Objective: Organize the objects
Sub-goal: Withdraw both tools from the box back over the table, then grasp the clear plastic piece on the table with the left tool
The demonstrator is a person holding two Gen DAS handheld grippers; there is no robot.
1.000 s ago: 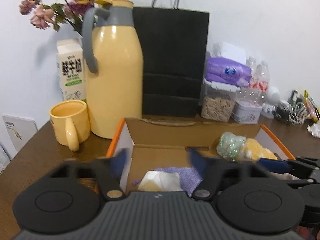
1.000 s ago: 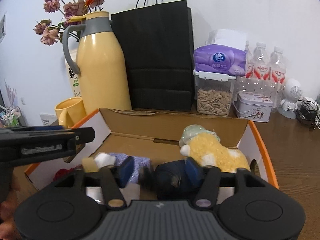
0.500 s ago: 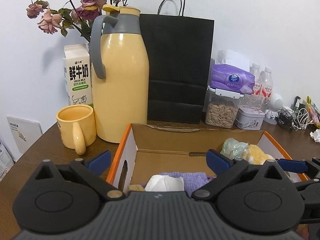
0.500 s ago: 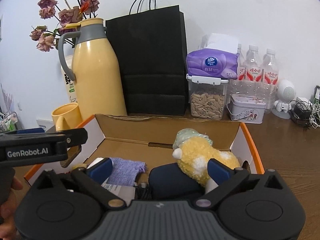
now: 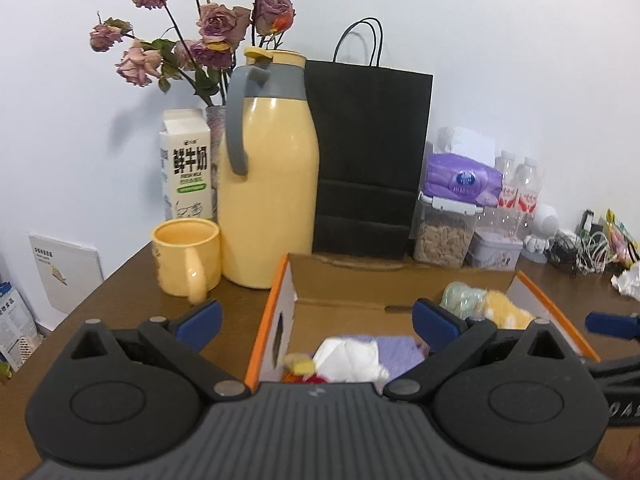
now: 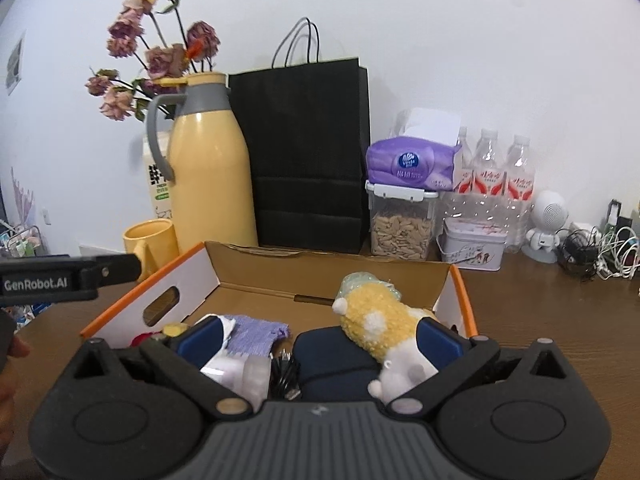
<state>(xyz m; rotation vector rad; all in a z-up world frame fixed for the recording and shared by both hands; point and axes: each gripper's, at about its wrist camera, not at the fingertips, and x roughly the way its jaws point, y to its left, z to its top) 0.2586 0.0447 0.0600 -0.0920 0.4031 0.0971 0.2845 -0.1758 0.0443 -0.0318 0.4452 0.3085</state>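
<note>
Surface: brown wooden table (image 5: 120, 300) against a white wall, with my cardboard box (image 6: 328, 272) open on it.
Left of box: yellow mug (image 5: 186, 254) and yellow thermos jug (image 5: 270, 200) stand just beside the box's left wall; a milk carton (image 5: 186, 164) stands behind them.
Left gripper (image 5: 316, 318): my jaws are spread wide with nothing between the pads; they straddle the box's left wall, above a white crumpled item (image 5: 348, 362) and a purple cloth (image 5: 396, 354) lying inside.
Right gripper (image 6: 320, 340): my jaws have just been opening and now stand released; the navy pouch (image 6: 336, 360) lies between them on the box floor, touched by neither pad.
Plush: yellow plush toy (image 6: 380, 320) leans over the pouch, against my right finger.
Back edge: black paper bag (image 6: 308, 152) stands close behind the box's rear flap.
Right side: bare table beyond the box's orange right edge, up to a tangle of cables (image 6: 600, 252).
</note>
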